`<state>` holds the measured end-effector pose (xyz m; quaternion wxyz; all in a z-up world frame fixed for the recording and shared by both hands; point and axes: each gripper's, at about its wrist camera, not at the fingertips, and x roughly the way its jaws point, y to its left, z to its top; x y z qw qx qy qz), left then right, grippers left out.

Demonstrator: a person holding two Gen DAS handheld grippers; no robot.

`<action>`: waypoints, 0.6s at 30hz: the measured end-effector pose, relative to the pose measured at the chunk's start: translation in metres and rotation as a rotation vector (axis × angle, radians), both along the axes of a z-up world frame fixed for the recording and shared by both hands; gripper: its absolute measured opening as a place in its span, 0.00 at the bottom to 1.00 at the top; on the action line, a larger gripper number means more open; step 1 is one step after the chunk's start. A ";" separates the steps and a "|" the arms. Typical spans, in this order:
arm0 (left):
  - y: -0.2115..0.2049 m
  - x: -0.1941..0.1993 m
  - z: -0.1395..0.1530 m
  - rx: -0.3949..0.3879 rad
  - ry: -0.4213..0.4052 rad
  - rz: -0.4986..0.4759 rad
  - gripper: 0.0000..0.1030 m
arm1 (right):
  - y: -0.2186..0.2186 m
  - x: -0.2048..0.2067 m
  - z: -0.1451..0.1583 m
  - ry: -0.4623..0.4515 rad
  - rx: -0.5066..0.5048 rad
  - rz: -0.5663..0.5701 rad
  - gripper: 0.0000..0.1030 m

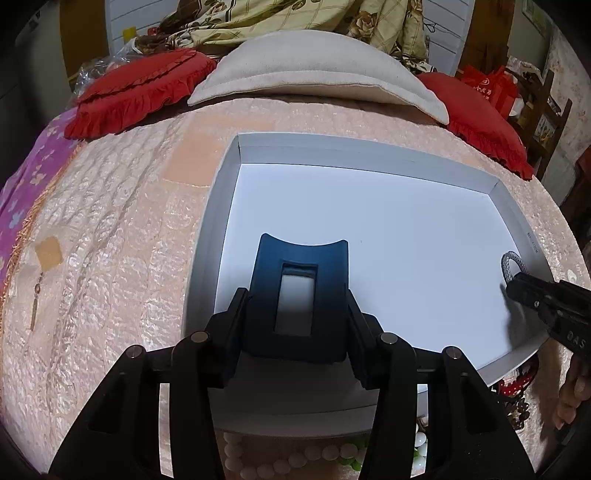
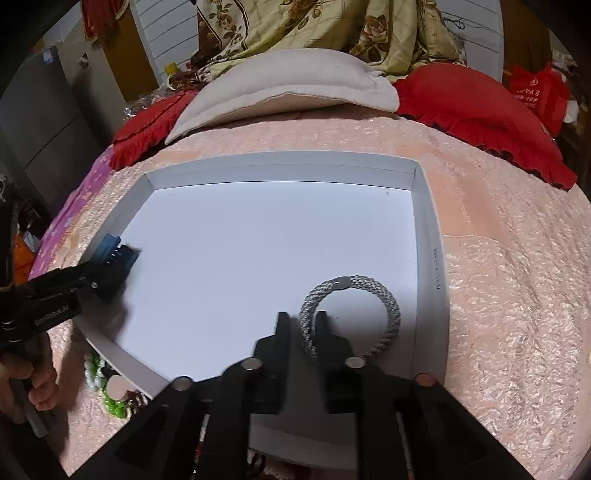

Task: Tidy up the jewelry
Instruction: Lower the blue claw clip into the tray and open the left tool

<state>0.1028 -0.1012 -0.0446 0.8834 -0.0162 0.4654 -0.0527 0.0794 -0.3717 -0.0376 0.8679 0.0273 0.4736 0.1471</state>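
A dark blue hair clip point(image 1: 298, 295) is clamped between the pads of the left gripper point(image 1: 295, 325) and held low over the near-left part of a white tray point(image 2: 430, 236) on a pink bedspread point(image 2: 517, 295). A grey braided hair tie point(image 2: 351, 314) lies on the tray floor near its right wall — the right gripper point(image 2: 302, 325) straddles its band, jaws parted, not pressing. Bead bracelets point(image 2: 107, 387) are seen just outside the tray's near-left corner.

A home bedroom: a bed point(image 1: 110, 221) with a pink quilted cover, red frilled cushions point(image 1: 140, 88), a grey pillow point(image 1: 317, 70), a floral blanket point(image 2: 332, 29), probably a wardrobe behind.
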 end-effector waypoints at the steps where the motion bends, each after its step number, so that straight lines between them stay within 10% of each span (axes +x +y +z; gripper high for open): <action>1: 0.000 0.000 0.000 0.001 0.003 -0.001 0.49 | 0.001 -0.001 0.001 -0.004 -0.006 0.000 0.35; 6: -0.006 -0.004 0.005 0.015 -0.018 -0.009 0.68 | 0.008 -0.007 0.012 -0.065 -0.019 0.009 0.40; 18: 0.003 -0.023 0.040 -0.047 -0.127 -0.011 0.69 | -0.002 -0.027 0.050 -0.219 0.069 -0.055 0.41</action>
